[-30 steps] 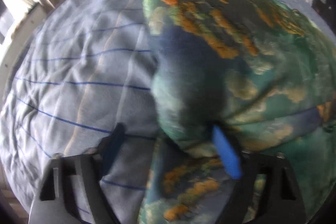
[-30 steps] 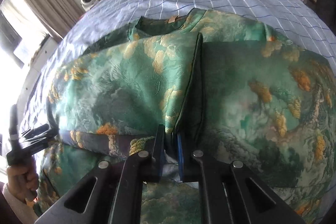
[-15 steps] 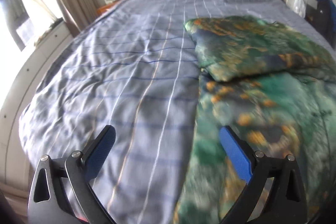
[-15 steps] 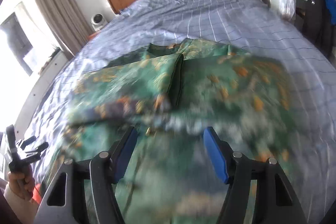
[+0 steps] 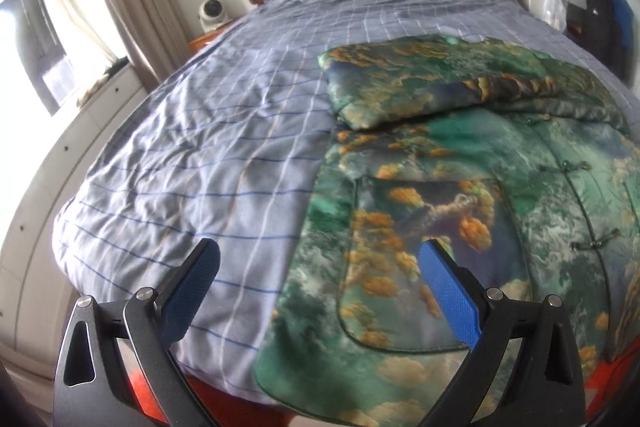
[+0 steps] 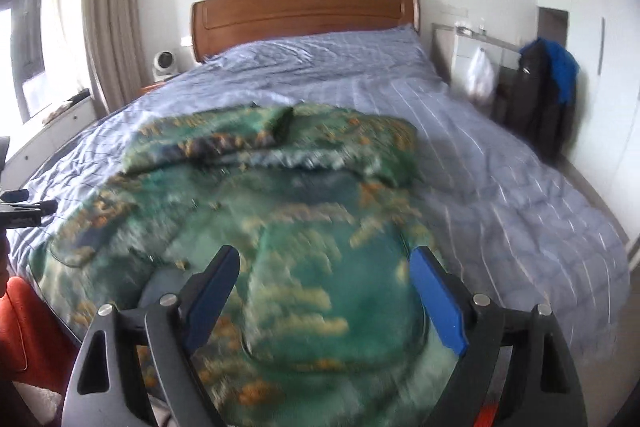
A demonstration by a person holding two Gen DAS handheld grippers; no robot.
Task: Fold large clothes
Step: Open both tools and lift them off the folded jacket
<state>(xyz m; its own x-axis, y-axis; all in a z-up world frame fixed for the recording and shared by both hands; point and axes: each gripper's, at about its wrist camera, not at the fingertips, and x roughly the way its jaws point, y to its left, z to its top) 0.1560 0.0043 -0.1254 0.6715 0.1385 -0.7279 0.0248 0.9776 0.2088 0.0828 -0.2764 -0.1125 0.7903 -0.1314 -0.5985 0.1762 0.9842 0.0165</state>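
We are holding both grippers over the green patterned jacket [image 5: 460, 187] lying on the bed [image 5: 200, 147]: left gripper [image 5: 320, 291] fingers spread empty, right gripper [image 6: 324, 291] fingers opening, gripping nothing.

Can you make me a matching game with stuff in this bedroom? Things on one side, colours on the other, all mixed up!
Things:
1. headboard
2. bedspread
3. jacket
4. curtain

Colours:
A. green with orange patches
B. beige
C. brown wood
D. pale blue with lines

Pairs: 1-C, 2-D, 3-A, 4-B
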